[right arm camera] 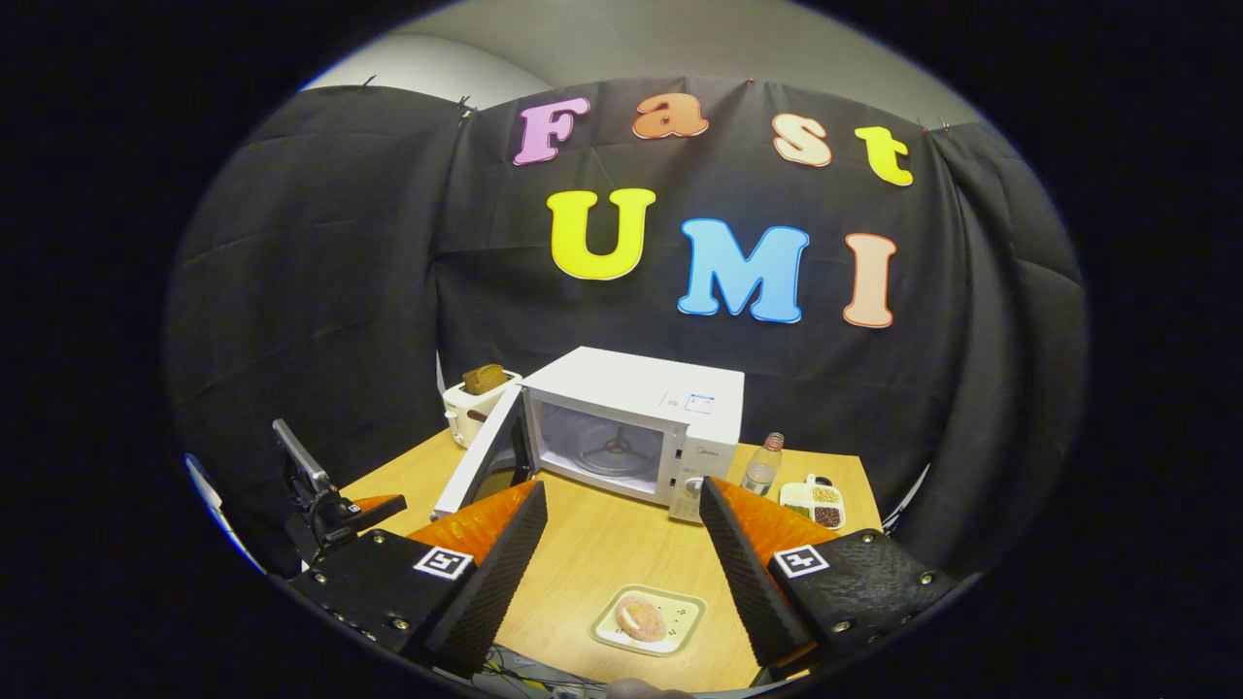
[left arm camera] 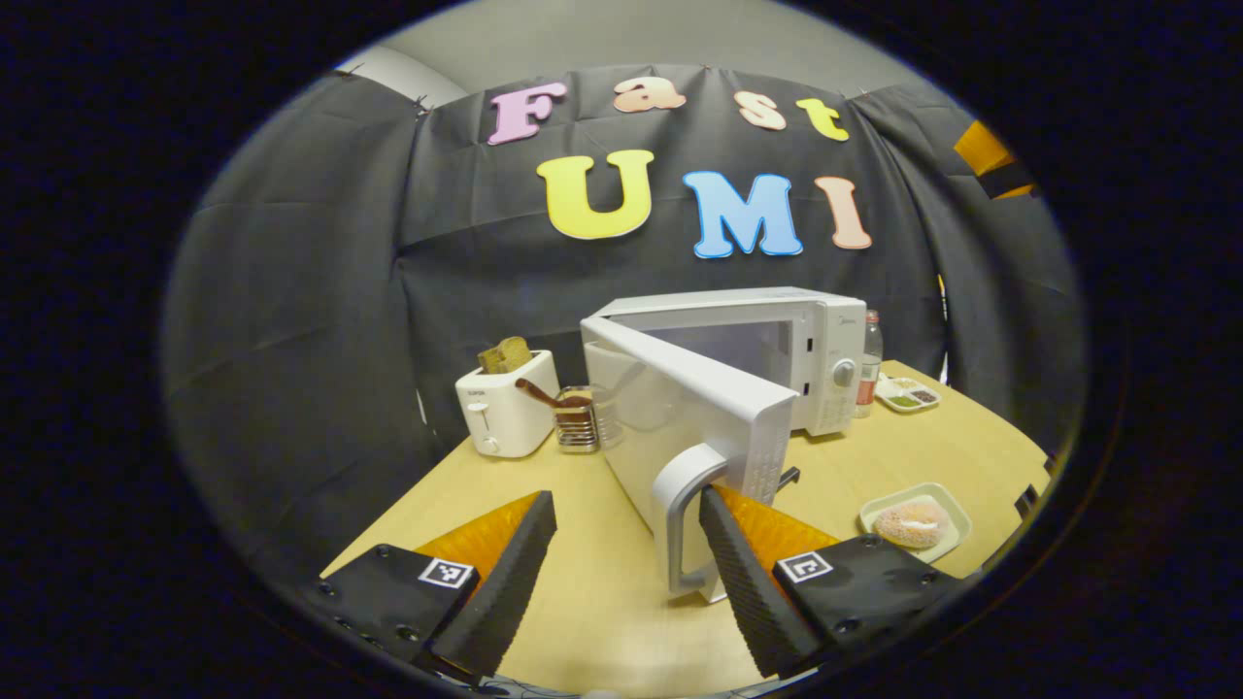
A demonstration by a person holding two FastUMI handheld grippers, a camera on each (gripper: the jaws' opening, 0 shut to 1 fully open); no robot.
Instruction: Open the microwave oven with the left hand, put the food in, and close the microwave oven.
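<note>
Left gripper point(left arm camera: 626, 544): fingers spread wide, gripping nothing; its right-hand finger point(left arm camera: 748, 573) sits right by the door handle point(left arm camera: 680, 524), though contact cannot be told. Right gripper point(right arm camera: 621, 544): fingers likewise parted and empty, held above the near table edge, with the food plate between and below them.

Inventory, left to right, on the wooden table point(left arm camera: 583, 582):

1. Toaster point(left arm camera: 507, 403), white, two slices of bread point(left arm camera: 505, 355) standing in its slots; back left corner. Also seen in the right gripper view point(right arm camera: 476, 398), behind the open door.
2. Small clear container point(left arm camera: 578, 417) with a brown utensil leaning in it, just beside the toaster.
3. Microwave oven point(right arm camera: 631, 427), white, at the back centre. Door point(left arm camera: 680, 427) swung out to the left, hinged on the left; cavity open with the turntable ring point(right arm camera: 614, 449) visible and no food inside.
4. Bottle point(right arm camera: 762, 464), clear with a red cap, just right of the microwave.
5. Divided dish point(right arm camera: 816, 500) holding small portions of green and brown items, beside the bottle.
6. Plate point(right arm camera: 649, 619), pale and square-ish, carrying a round doughnut-like food point(right arm camera: 641, 617); near front edge of the table, well apart from the microwave. Also seen at right in the left gripper view point(left arm camera: 915, 522).
</note>
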